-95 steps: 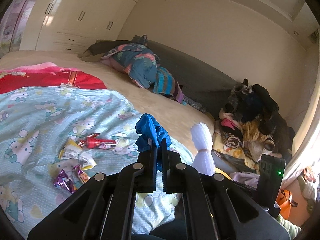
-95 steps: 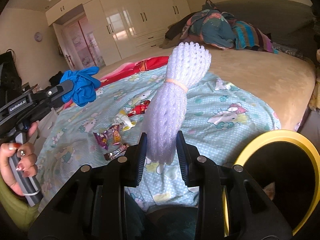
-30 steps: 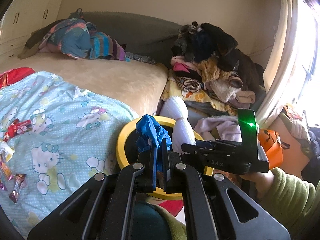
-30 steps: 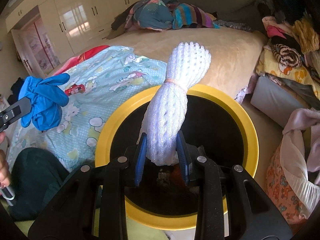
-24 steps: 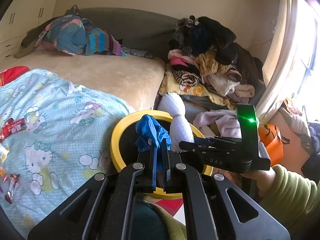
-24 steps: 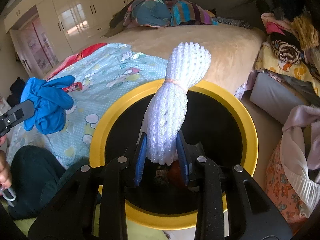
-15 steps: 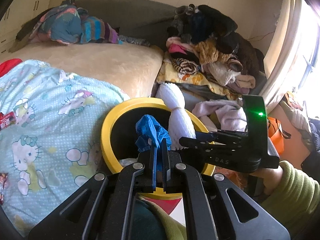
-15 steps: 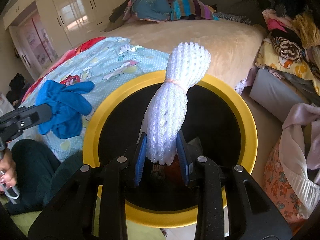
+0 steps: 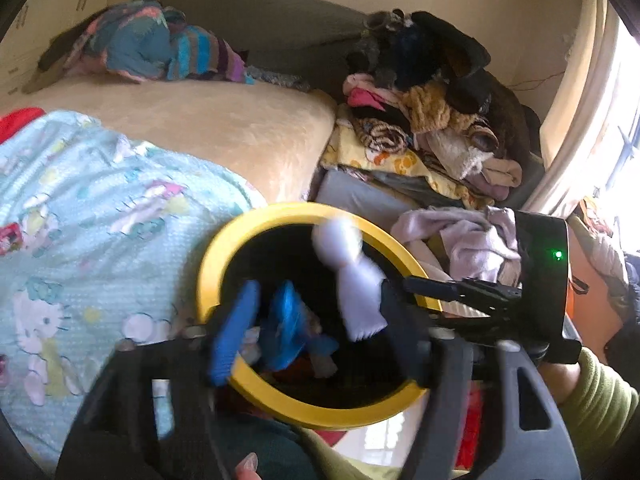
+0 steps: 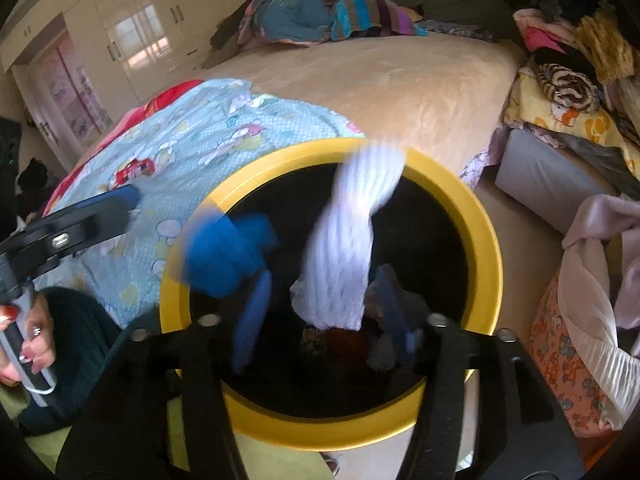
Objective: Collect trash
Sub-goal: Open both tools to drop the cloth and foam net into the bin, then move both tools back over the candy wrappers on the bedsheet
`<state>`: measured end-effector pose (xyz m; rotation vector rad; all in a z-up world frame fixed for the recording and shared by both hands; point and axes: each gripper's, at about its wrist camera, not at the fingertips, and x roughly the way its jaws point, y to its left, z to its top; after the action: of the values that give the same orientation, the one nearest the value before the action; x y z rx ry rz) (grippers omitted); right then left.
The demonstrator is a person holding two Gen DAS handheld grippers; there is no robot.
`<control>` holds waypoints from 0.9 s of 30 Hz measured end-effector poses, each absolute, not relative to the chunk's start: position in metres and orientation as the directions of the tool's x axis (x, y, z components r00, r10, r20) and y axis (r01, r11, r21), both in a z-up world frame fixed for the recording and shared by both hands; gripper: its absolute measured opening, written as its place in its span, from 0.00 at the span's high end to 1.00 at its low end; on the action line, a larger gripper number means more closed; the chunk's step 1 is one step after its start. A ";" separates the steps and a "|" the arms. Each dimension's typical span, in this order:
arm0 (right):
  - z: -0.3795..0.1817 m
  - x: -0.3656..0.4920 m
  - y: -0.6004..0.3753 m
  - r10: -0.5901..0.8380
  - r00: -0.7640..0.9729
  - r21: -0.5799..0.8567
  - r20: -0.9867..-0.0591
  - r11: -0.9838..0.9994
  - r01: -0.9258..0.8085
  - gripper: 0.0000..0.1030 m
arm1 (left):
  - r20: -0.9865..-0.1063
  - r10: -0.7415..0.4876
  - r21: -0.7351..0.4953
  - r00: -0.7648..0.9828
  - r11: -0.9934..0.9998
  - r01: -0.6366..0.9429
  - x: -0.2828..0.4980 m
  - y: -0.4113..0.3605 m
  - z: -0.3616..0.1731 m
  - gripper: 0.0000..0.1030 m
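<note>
From the left wrist view, the left tongs stand apart, their jaws having just sprung open, and the blue glove drops free between them over the yellow bin; it is blurred, so I think it is falling inside the rim, but it could catch the near edge and slide to the floor. A second ago it sat pinched tight between closed jaws. From the right wrist view, the right tongs have just been opening too, and the white foam net tips loose between the pads above the bin's mouth; being light, it may drift off the rim. Earlier it stood upright, clamped.
</note>
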<state>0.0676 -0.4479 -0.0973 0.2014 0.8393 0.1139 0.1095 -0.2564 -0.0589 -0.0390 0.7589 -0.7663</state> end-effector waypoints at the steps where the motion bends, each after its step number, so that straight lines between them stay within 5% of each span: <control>1: -0.096 0.067 -0.449 0.179 0.669 0.227 -0.721 0.974 -0.015 0.46 | -0.606 -0.631 -0.285 0.484 0.741 0.609 0.109 -0.254 -0.056 0.28; 3: -0.093 0.066 -0.448 0.179 0.679 0.239 -0.712 0.971 -0.005 0.40 | -0.604 -0.619 -0.276 0.501 0.753 0.597 0.107 -0.249 -0.052 0.09; 11: -0.072 0.062 -0.433 0.162 0.739 0.230 -0.654 0.973 -0.010 0.26 | -0.581 -0.548 -0.196 0.602 0.812 0.550 0.094 -0.221 -0.035 0.07; 27: -0.046 0.055 -0.385 0.215 0.769 0.211 -0.602 0.972 -0.107 0.21 | -0.493 -0.445 -0.150 0.748 0.890 0.431 0.083 -0.160 0.002 0.07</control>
<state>0.0545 -0.3846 -0.0460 0.1684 0.6725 0.1758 0.0832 -0.1595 0.0021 -0.0275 0.5458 -0.4793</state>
